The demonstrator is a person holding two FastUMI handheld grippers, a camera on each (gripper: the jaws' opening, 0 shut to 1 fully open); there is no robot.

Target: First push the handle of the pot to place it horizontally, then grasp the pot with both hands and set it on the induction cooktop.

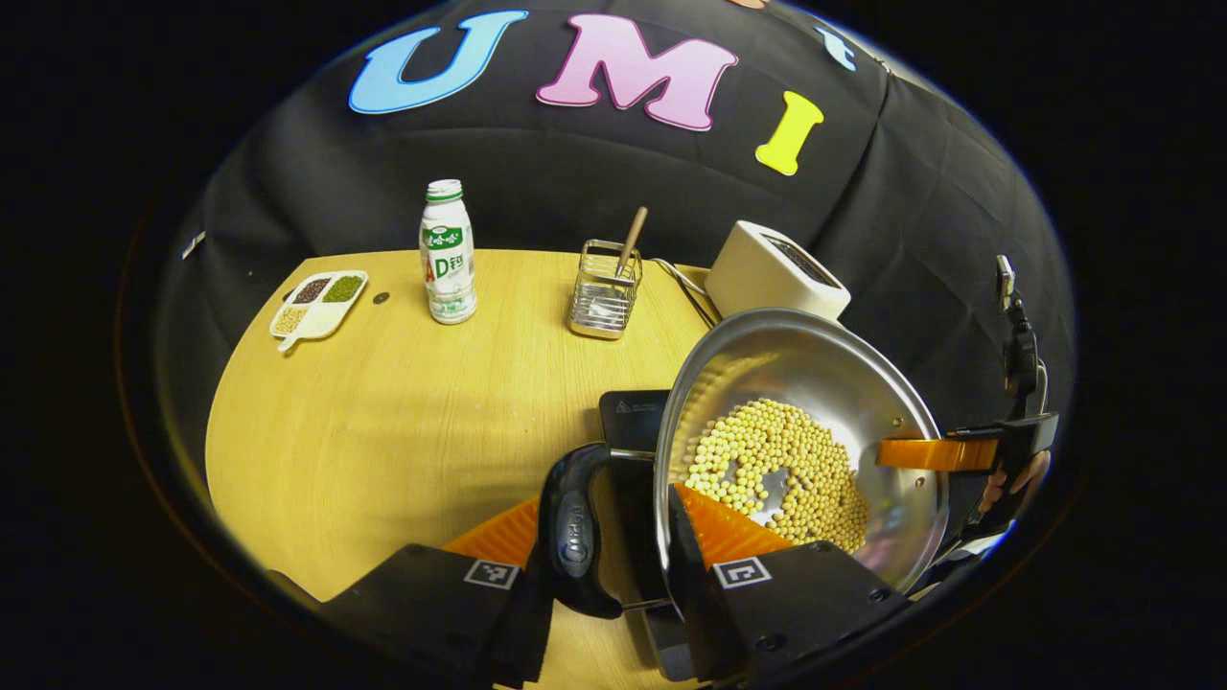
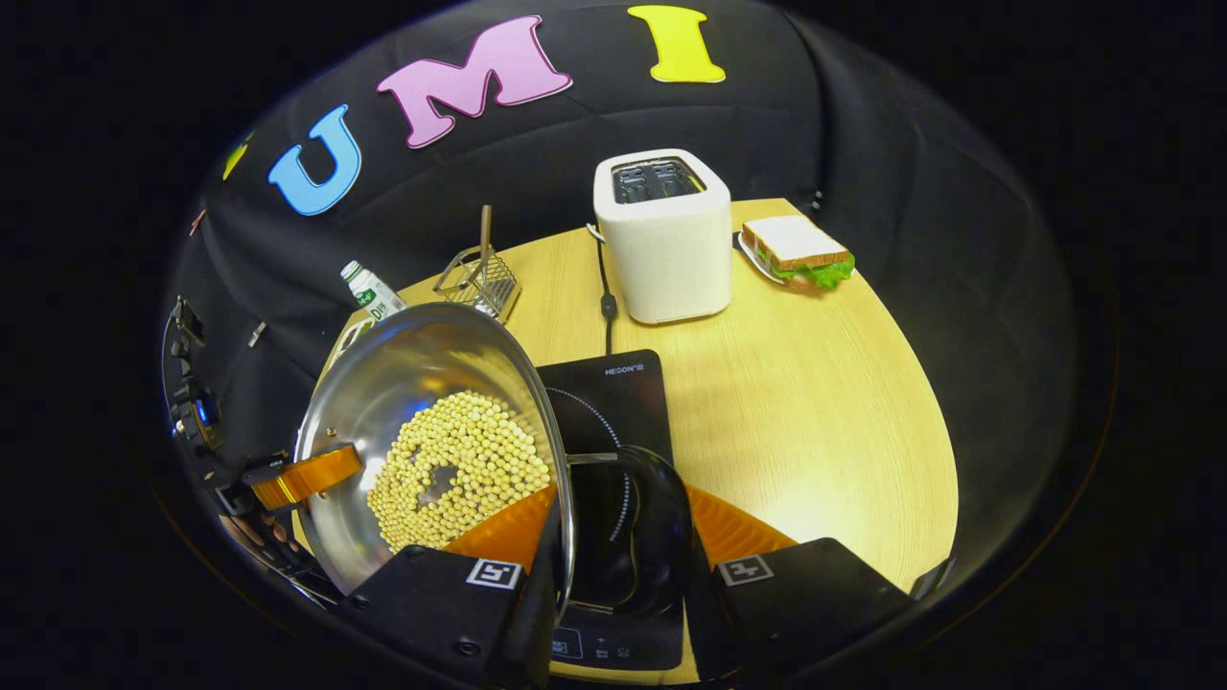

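A: Your left gripper (image 1: 613,537) has its jaws closed on the pot (image 1: 815,383) at the near side: one finger sits outside the black loop handle (image 1: 575,537), the other inside the rim against the steel wall, so handle and rim are pinched between them.

B: And your right gripper (image 2: 613,537)?

A: The same on the opposite side. In the right gripper view its jaws are clamped around the other black handle (image 2: 652,517) and the pot's rim, one finger inside the bowl, one outside the loop.

B: Where is the pot (image 2: 422,383) itself?

A: Held between your two grippers, tilted in both views, over the black induction cooktop (image 2: 613,398). Whether its base touches the glass, I cannot tell. The soybeans (image 1: 776,470) lie in a layer across the bottom, with a small bare patch near the middle.

B: What else is on the desk (image 1: 383,431)?

A: In the left gripper view, a milk bottle (image 1: 448,254) stands upright near the far edge, a divided tray of beans (image 1: 318,302) lies to its left, and a wire holder (image 1: 604,287) with a stick in it stands to its right. The white toaster (image 2: 661,235) stands just behind the cooktop, and a sandwich (image 2: 798,251) on a plate lies beside it.
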